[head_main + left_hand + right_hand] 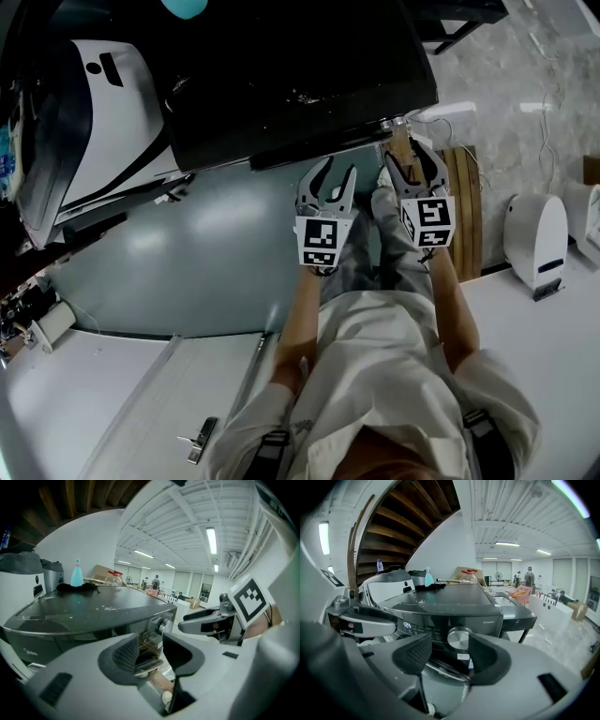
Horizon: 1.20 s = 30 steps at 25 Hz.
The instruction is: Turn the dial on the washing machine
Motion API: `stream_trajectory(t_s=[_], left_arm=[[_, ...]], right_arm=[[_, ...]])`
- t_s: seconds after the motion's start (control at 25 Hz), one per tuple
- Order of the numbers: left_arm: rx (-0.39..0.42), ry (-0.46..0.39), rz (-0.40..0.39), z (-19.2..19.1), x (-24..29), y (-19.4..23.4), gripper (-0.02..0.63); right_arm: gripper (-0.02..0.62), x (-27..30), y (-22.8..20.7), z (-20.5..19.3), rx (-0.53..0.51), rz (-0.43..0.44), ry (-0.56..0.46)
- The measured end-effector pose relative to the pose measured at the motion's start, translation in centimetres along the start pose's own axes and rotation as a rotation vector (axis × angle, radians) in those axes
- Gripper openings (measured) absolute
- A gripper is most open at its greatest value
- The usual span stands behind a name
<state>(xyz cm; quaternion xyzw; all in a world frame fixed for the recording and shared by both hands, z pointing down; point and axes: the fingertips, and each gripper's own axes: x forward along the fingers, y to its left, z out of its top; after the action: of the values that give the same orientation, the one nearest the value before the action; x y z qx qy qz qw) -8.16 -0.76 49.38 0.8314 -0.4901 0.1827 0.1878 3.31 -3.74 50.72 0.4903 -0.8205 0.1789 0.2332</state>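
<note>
The washing machine (281, 84) is dark grey with a flat top. Its round silver dial (459, 638) sits on the front panel, beside a lit display (407, 626). My right gripper (450, 656) is open, and the dial shows in the gap just beyond its fingertips, apart from both pads. My left gripper (151, 648) is also open and holds nothing. From its side the dial (163, 625) shows ahead at the machine's front corner. In the head view both grippers, left (326, 183) and right (412, 164), hang side by side in front of the machine's edge.
A blue spray bottle (428, 577) and a black cloth (431, 587) lie on the machine's top. A white appliance (103, 112) stands to its left. Wooden slats (464, 206) and white units (534, 234) are at the right. White panels (141, 394) lie on the floor.
</note>
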Motion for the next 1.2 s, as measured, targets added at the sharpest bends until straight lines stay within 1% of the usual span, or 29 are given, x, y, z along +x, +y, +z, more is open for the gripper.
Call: stream_trajectory(t_s=[0.28, 0.48, 0.52, 0.76, 0.96, 1.12, 1.2], left_arm=[[-0.009, 0.014, -0.011, -1.1, 1.2, 0.1, 0.163], [-0.011, 0.02, -0.014, -1.7, 1.8, 0.2, 0.163], [-0.013, 0.02, -0.014, -1.8, 1.9, 0.3, 0.163], [-0.025, 0.022, -0.003, -2.0, 2.6, 0.8, 0.163], [-0.029, 0.025, 0.007, -2.3, 2.9, 1.2, 0.163], [-0.038, 0.025, 0.016, -2.4, 3.1, 1.3, 0.163], [-0.04, 0.024, 0.019, -2.4, 3.1, 1.3, 0.163]], right_arm=[[0.252, 2.0, -0.9, -1.2, 0.029, -0.042, 0.022], [0.275, 3.6, -1.5, -1.8, 0.053, -0.054, 0.028], [0.286, 4.0, -1.5, -1.8, 0.053, -0.052, 0.029], [0.294, 5.5, -1.8, -1.9, 0.047, -0.052, 0.033], [0.312, 6.3, -1.8, -1.9, 0.034, -0.051, 0.038], [0.314, 6.8, -2.0, -2.0, 0.02, -0.06, 0.045], [0.303, 7.0, -2.1, -2.2, 0.009, -0.073, 0.054]])
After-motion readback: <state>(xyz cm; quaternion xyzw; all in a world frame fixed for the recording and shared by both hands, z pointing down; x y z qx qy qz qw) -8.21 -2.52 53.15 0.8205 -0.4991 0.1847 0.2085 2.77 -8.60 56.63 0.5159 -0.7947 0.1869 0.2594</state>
